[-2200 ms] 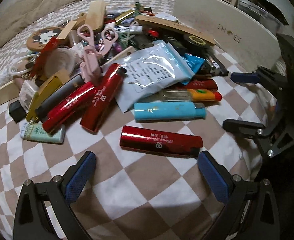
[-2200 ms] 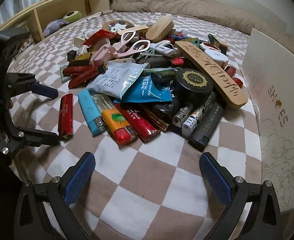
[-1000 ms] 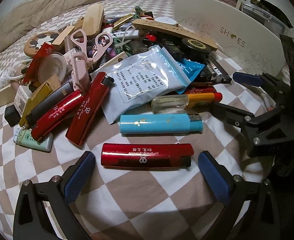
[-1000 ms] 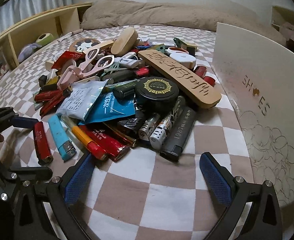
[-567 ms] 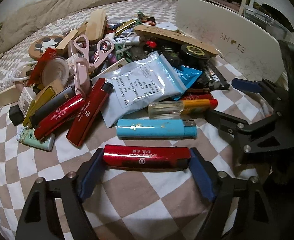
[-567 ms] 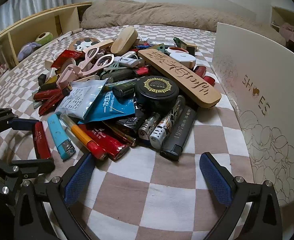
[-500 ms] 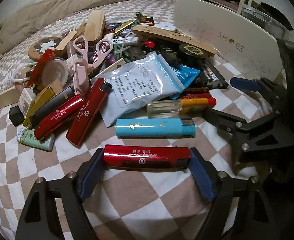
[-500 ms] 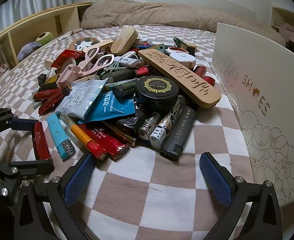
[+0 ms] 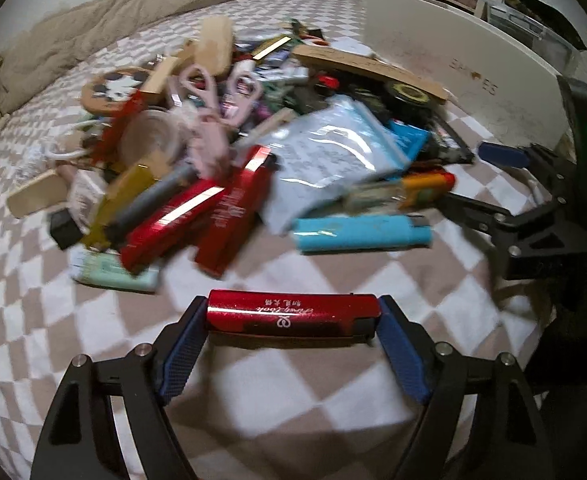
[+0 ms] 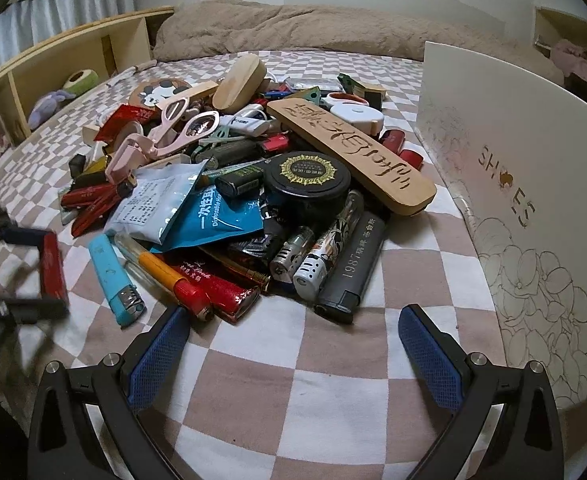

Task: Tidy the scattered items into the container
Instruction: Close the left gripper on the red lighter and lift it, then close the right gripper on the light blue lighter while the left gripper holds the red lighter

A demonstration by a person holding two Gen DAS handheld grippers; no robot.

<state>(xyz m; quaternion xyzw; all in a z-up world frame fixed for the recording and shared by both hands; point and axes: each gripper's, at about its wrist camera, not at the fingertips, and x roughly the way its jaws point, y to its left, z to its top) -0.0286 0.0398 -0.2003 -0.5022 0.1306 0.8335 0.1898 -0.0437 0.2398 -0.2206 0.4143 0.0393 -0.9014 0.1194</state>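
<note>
Checkered bedding (image 10: 333, 380) carried the clutter. At left, the left gripper (image 9: 293, 334) was clamped end to end on a red lighter (image 9: 293, 314), apparently just raised clear of the pile (image 10: 253, 184). The right gripper (image 10: 293, 356) hung wide apart, holding nothing. Rightmost stood the white box (image 10: 513, 160). The pickup looked finished; next, the lighter needed carrying across into that box.

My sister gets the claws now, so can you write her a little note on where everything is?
Left claw: shut on the red lighter, gripped end to end above the checkered blanket.
Right claw: open, holds nothing, near the pile.
White box: right of the pile; its inside is hidden.
Left to do: put the red lighter in the box, then the blue lighter and the others.
</note>
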